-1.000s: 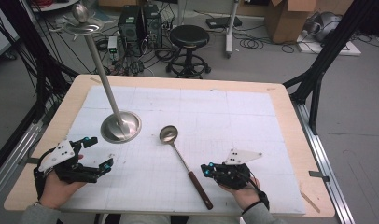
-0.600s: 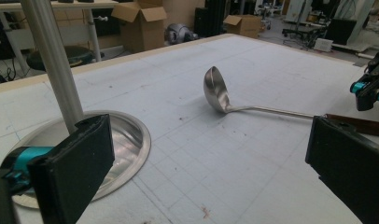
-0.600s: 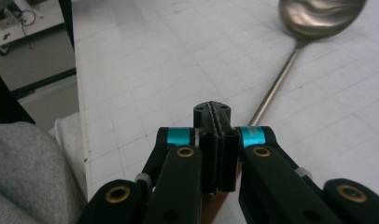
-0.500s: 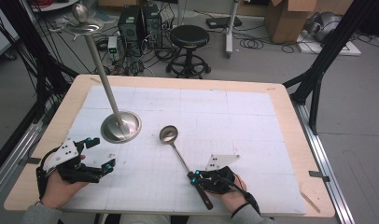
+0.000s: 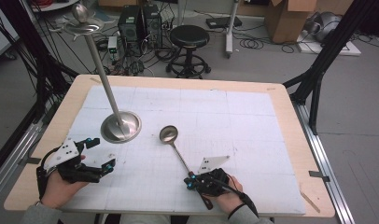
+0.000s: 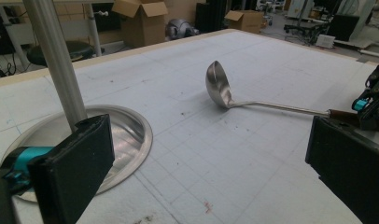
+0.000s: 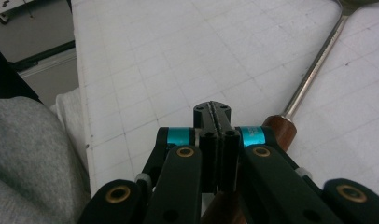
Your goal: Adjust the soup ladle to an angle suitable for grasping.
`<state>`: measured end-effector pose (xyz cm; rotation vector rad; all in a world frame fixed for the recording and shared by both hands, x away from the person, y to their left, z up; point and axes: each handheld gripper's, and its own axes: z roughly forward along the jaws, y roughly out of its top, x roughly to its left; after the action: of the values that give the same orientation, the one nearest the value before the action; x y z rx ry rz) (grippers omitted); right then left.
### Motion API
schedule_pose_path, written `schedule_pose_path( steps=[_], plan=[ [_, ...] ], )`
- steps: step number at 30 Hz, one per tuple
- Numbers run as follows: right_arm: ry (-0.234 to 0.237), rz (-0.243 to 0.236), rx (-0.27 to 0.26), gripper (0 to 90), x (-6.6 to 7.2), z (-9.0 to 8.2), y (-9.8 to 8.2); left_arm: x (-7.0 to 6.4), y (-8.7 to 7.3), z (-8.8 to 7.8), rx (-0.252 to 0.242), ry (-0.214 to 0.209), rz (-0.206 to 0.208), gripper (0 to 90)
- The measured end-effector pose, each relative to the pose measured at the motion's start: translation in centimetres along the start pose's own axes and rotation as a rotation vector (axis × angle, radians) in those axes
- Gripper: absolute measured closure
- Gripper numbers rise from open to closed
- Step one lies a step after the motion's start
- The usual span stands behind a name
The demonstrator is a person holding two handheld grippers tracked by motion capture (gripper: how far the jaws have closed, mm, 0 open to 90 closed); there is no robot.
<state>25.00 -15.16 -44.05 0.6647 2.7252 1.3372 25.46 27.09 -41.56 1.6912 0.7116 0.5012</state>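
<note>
- Right gripper (image 5: 195, 183) jaws are sitting clenched flat against each other, nothing between them (the right gripper view shows the pads meeting on a seam, with the wooden handle running beneath and beside them, not in them).
- Change over the last second: the right gripper has come in from the right of the ladle (image 5: 182, 159) and dropped low, and is now hovering right over the wooden handle (image 7: 279, 130) near the front edge of the surface (image 5: 281, 100).
- The ladle itself is not moving: lying flat on the white mat, bowl toward the middle, next to but apart from the round steel base (image 5: 121, 126) of the pole stand, handle pointing back at the person.
- Reading it as the approach for a pickup, not a grasp yet; the jaws would need spreading before they can take the handle.
- Left gripper (image 5: 94, 154) jaws are standing wide, released, holding nothing; the left gripper view is looking between them at the ladle bowl (image 6: 218, 85) and the base.
- Left hand is resting low at the front left, staying put across the frames.
- Right hand (image 5: 227, 196) is wrapping the gripper from behind, forearm coming in from the bottom edge, jaws pointing left across the handle.
</note>
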Motion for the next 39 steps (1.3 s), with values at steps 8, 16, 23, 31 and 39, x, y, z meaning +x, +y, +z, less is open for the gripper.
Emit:
schedule_pose_path(
  steps=[8, 16, 23, 31, 39],
  plan=[
    [0.002, 0.023, 0.035, 90.0, 0.1, 0.6, 0.0, 0.1, -0.1, 0.0, 0.009, -0.003, 0.002, 1.7],
    [-0.024, 0.008, 0.098, 90.0, 0.9, 1.0, 0.4, 0.1, -0.1, 0.1, 0.016, -0.008, -0.011, 1.8],
    [-0.044, 0.006, 0.112, 90.0, 0.8, 0.8, 0.4, 0.1, -0.1, 0.1, 0.020, -0.009, -0.012, 1.7],
    [-0.067, 0.016, 0.124, 90.0, 0.3, 0.2, 0.2, 0.1, -0.2, 0.1, 0.021, -0.009, -0.014, 1.7],
    [-0.081, 0.083, 0.120, 90.0, -1.1, -0.8, -0.4, 0.1, -0.2, 0.1, 0.025, -0.011, -0.013, 1.7]
  ],
)
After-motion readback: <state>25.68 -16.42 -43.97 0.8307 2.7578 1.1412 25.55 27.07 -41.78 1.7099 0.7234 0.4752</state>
